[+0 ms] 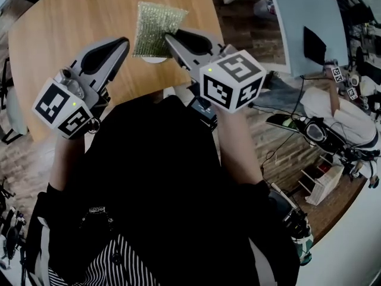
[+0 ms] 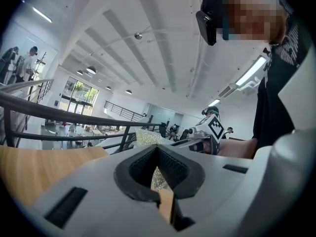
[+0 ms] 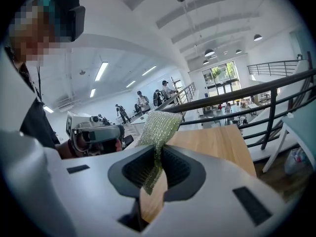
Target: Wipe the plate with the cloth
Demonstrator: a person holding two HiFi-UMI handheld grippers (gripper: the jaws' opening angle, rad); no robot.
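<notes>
A green-gold sparkly cloth (image 1: pixel 156 27) hangs above the wooden table (image 1: pixel 65 22), pinched at its right edge by my right gripper (image 1: pixel 169 38), which is shut on it. In the right gripper view the cloth (image 3: pixel 159 128) rises out from between the closed jaws. My left gripper (image 1: pixel 123 42) is raised just left of the cloth, shut, with nothing in it. From the left gripper view the cloth (image 2: pixel 147 138) shows beyond the closed jaws, next to the right gripper's marker cube (image 2: pixel 216 127). A small white rim (image 1: pixel 154 59) peeks from under the cloth; it may be the plate, mostly hidden.
Both grippers are tilted up toward the ceiling, close to my dark-clothed chest. A pale second table (image 1: pixel 309 22) stands at the right. A person in white (image 1: pixel 342 115) sits on the floor side there, near cables and a low shelf (image 1: pixel 324 183). A dark railing (image 3: pixel 276 90) runs behind.
</notes>
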